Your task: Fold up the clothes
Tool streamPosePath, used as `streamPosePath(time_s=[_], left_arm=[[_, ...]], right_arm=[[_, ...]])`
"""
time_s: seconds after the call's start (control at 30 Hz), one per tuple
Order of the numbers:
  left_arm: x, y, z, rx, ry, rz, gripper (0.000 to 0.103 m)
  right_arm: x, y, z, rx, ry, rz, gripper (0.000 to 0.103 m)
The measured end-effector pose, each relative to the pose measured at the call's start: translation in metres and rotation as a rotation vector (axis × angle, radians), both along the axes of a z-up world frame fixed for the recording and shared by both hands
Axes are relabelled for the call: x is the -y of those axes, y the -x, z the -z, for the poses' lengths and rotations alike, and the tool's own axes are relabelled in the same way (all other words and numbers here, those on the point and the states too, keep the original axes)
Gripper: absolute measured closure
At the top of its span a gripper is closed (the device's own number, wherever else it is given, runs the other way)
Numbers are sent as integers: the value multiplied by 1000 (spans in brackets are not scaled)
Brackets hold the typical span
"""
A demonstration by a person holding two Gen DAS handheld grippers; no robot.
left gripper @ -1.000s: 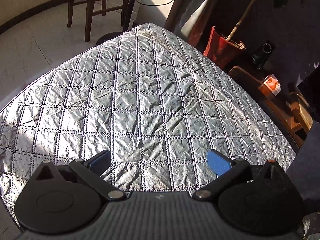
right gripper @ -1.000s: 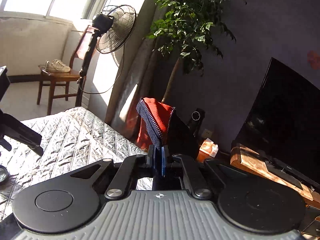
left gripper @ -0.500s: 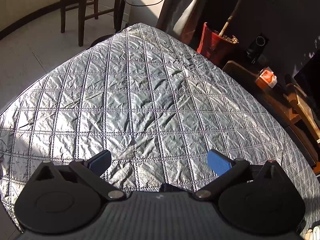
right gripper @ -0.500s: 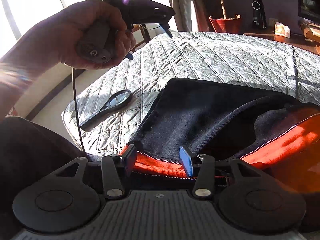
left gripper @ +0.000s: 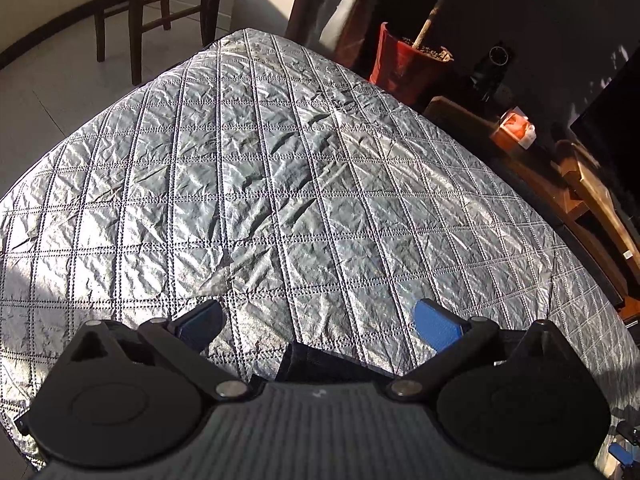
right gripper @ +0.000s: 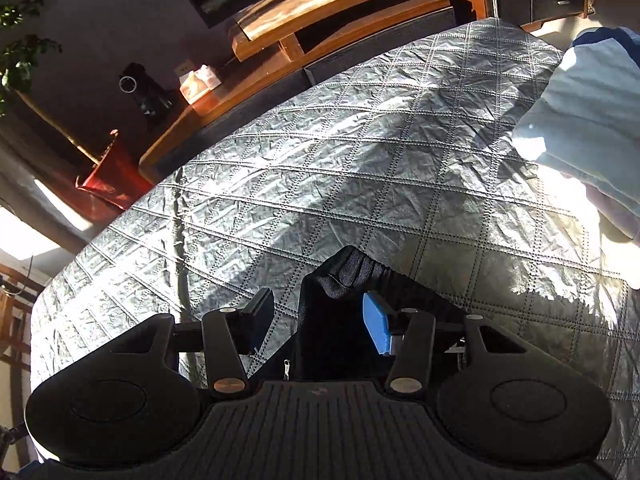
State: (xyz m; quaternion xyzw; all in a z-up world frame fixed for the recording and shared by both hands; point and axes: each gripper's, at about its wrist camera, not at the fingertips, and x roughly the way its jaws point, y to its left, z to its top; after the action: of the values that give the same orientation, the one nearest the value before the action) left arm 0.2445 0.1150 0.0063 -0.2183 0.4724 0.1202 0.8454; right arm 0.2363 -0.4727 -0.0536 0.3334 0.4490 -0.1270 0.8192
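A dark garment (right gripper: 344, 280) with a zip lies bunched on the silver quilted cover (right gripper: 360, 160). My right gripper (right gripper: 320, 316) is just above it. Its jaws are opening, the dark cloth rises between the blue pads, and neither pad presses on it. My left gripper (left gripper: 318, 316) hangs open and wide over the quilted cover (left gripper: 280, 180) with nothing between its fingers. An edge of the dark garment (left gripper: 320, 364) shows just below the left gripper's fingers, close to the body of the tool.
A pale white and blue garment (right gripper: 580, 120) lies at the right of the cover. A low wooden bench (right gripper: 340, 12) with a tissue box (right gripper: 200, 80) runs along the far side. A red plant pot (left gripper: 408, 64) and a wooden chair (left gripper: 148, 4) stand beyond the far corner.
The right gripper went from shut on the dark, orange-lined garment held high to open, then rolled and swung down over the cover. The left gripper drifted slightly; a dark garment edge appeared beneath it.
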Motion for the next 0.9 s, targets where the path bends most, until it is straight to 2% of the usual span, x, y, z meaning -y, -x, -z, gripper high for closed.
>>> streamPosePath(time_s=[0.17,0.2,0.27,0.33,0.37,0.47,0.67,0.77,0.83,0.9], left_arm=[[9,-2,2,-4,0,22,1],[10,-2,2,-5,2,24,1],[11,-2,3,-7,7,27,1],[12,-2,3,-9,10,31,1],[12,-2,3,-8,11,32,1],[13,-2,2,-7,13,37,1],[11,-1,2,-9,9,46,1],[9,0,2,-7,15,43,1],[9,0,2,-6,22,53,1],[14,1,1,-3,15,76,1]], right_arm=[[1,-26,42,-150,-93,87,49],[1,-29,50,-177,-99,99,52],[-2,-34,50,-177,-70,101,57],[-8,-48,54,-202,-11,54,80],[-11,-54,55,-213,14,26,94],[-19,-64,53,-213,76,-25,99],[-15,-48,18,-53,16,-40,100],[-11,-3,-14,112,-102,-12,100],[-10,44,-30,235,-171,20,100],[-2,95,-21,313,-242,90,100]])
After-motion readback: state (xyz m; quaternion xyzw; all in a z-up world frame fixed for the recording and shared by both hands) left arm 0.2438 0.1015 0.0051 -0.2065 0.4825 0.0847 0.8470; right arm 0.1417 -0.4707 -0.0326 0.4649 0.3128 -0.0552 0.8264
